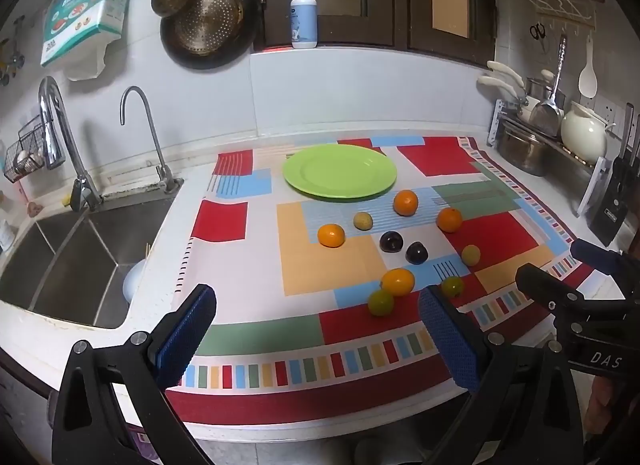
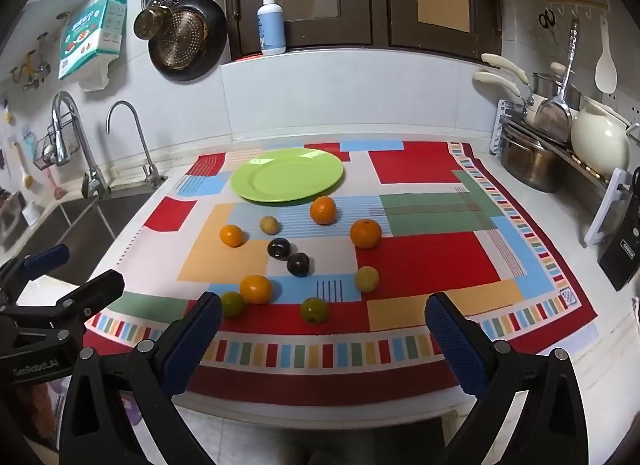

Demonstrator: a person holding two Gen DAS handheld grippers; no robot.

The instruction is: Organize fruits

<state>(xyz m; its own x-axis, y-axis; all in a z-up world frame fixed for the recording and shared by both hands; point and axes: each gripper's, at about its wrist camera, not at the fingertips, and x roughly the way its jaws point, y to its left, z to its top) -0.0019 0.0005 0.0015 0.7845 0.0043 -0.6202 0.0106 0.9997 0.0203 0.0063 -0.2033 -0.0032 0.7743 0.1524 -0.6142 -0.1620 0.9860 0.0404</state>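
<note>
We see loose fruits scattered on a colourful patchwork cloth (image 2: 424, 257) over the tabletop: four oranges (image 2: 365, 233), two dark plums (image 2: 298, 264), and small yellow-green fruits (image 2: 314, 310) nearest us. Just behind them sits a green plate (image 2: 256, 181) with nothing on it. Our left gripper (image 1: 316, 339) and right gripper (image 2: 324, 345) hover at the near edge, both spread wide and holding nothing. A sink (image 1: 76, 257) lies left.

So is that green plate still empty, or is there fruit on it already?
Empty. The green plate shows only bare surface in both views, and the fruit, such as the nearest orange, lies on the patterned cloth in front of it.
</note>
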